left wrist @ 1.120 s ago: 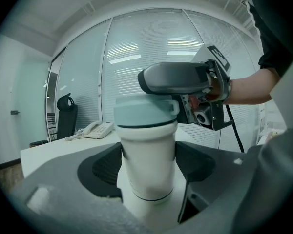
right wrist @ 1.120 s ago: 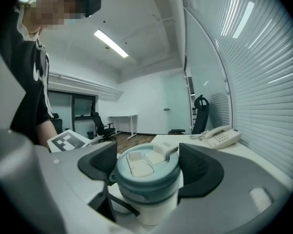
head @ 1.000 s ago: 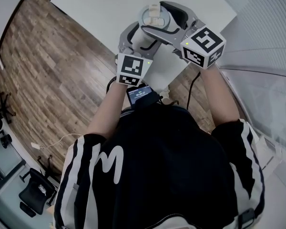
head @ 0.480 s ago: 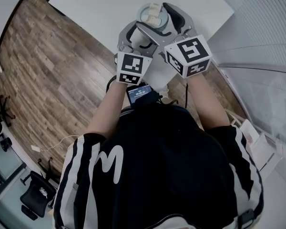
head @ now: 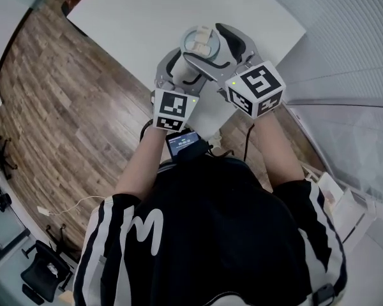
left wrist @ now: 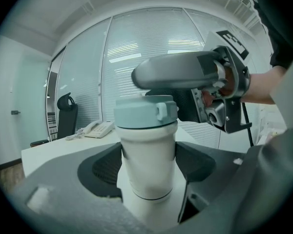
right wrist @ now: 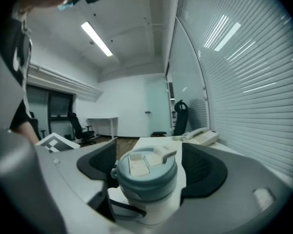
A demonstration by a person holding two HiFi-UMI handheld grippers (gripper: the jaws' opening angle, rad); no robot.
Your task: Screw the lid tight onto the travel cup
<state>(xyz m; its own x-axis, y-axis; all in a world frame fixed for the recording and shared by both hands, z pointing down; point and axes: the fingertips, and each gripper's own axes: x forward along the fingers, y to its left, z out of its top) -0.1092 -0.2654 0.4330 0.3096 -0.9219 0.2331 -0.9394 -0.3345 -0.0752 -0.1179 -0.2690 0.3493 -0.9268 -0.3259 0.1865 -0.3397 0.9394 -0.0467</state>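
Cup (left wrist: 147, 135) clamped in near-level left gripper (left wrist: 150, 164)

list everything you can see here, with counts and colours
travel cup: 1, white, near the table's edge
lid: 1, pale blue-green, on the cup
table: 1, white, under the cup
telephone: 1, pale, on a white desktop behind the cup
office chairs: at least 2, black, back of the room
floor: brown wood, left of the table
small screen: 1, black, at the person's chest
top: 1, black with white stripes, on the person
left gripper: grey, shut on the cup's body
right gripper: grey, open, jaws have just been opening, lid between them
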